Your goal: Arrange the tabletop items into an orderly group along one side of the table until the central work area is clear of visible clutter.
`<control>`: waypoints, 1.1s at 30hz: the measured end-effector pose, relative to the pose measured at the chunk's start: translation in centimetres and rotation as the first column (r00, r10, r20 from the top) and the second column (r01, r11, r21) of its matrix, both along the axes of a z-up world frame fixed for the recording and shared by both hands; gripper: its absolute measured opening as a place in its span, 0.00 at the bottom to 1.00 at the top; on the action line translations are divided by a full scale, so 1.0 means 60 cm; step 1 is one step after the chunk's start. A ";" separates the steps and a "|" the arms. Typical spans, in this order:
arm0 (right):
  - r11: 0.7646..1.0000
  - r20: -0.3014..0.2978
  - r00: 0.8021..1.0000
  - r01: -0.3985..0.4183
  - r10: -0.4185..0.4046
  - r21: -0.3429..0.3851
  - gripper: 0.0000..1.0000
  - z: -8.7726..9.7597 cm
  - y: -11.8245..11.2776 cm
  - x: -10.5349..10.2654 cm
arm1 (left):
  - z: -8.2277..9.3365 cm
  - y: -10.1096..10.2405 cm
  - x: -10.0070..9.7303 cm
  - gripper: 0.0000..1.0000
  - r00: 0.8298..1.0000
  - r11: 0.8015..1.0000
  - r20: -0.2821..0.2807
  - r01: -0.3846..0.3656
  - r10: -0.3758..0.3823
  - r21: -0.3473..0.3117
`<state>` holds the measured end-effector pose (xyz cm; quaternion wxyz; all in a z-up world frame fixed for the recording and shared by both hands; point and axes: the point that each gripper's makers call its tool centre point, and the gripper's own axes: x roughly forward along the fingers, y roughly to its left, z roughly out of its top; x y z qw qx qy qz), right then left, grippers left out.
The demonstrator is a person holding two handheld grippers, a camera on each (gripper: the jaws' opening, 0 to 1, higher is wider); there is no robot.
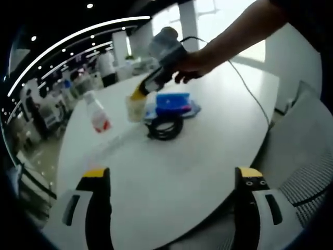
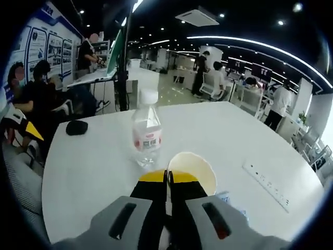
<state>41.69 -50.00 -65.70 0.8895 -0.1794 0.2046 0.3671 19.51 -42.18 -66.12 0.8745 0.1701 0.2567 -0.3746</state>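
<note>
The white bench (image 1: 171,182) is a broad surface with a rounded edge, and it carries every item of the group. In the left gripper view, a grey chair (image 1: 307,156) stands beside that edge at the right. The clustered items lie toward the far middle of the bench: a blue packet (image 1: 173,101) rests just above a black coiled cable (image 1: 165,126), touching or overlapping it, with a paper cup (image 1: 135,108) just beside them and a clear water bottle (image 1: 97,113) with a red label standing apart to the left.

In the right gripper view, the water bottle (image 2: 146,136) stands upright just beyond the paper cup (image 2: 191,171); a white power strip (image 2: 267,183) lies flat near the right edge of the bench, and a small black object (image 2: 76,127) lies well apart at the far left.

The left claw (image 1: 173,174) hangs over bare bench near its edge, jaws wide apart, gripping nothing. The right claw (image 2: 166,178) has its yellow-tipped jaws pressed together on the near rim of the paper cup. In the left gripper view, a person's hand (image 1: 193,65) brings that right claw (image 1: 137,94) down onto the cup.
</note>
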 end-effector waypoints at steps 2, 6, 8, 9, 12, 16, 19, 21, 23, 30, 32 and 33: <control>1.000 -0.001 1.000 -0.006 0.006 -0.008 0.00 -0.004 0.004 0.001 | 0.000 0.001 0.000 0.95 1.000 1.000 -0.001 -0.002 0.002 0.002; 1.000 0.003 1.000 -0.013 0.013 -0.017 0.00 -0.009 0.009 0.005 | -0.002 0.001 0.000 0.94 1.000 1.000 -0.005 0.001 -0.001 0.007; 1.000 0.004 1.000 -0.017 0.017 -0.022 0.00 -0.012 0.012 0.007 | -0.002 0.001 -0.001 0.94 1.000 1.000 -0.007 0.000 0.000 0.006; 1.000 0.006 1.000 -0.019 0.020 -0.025 0.00 -0.013 0.015 0.007 | -0.003 0.001 -0.001 0.94 1.000 1.000 -0.006 0.000 0.001 0.007; 0.999 0.006 1.000 -0.030 0.030 -0.030 0.00 -0.019 0.022 0.009 | -0.003 0.002 -0.001 0.94 1.000 1.000 -0.008 -0.003 0.003 0.007; 0.997 0.003 0.999 -0.049 0.050 -0.057 0.00 -0.030 0.034 0.012 | -0.004 0.003 -0.001 0.93 1.000 1.000 -0.008 -0.003 0.003 0.012; 0.994 0.007 0.998 -0.068 0.069 -0.080 0.00 -0.036 0.041 0.011 | -0.003 0.005 0.001 0.93 1.000 1.000 -0.006 -0.010 0.010 0.012; 0.993 0.006 0.997 -0.079 0.080 -0.089 0.01 -0.041 0.046 0.012 | -0.004 0.006 0.001 0.93 1.000 1.000 -0.009 -0.013 0.013 0.012; 0.992 0.004 0.996 -0.086 0.087 -0.095 0.01 -0.046 0.050 0.013 | -0.004 0.007 0.001 0.93 1.000 1.000 -0.006 -0.013 0.013 0.016; 0.985 -0.002 0.991 -0.130 0.130 -0.117 0.01 -0.060 0.071 0.011 | -0.004 0.010 0.004 0.91 1.000 1.000 0.004 -0.017 0.017 0.023; 0.983 -0.001 0.990 -0.140 0.141 -0.118 0.01 -0.063 0.077 0.011 | -0.005 0.011 0.004 0.91 1.000 1.000 0.003 -0.021 0.021 0.021; 0.983 -0.002 0.990 -0.141 0.142 -0.118 0.01 -0.064 0.078 0.012 | -0.005 0.012 0.005 0.91 1.000 0.999 0.005 -0.024 0.024 0.023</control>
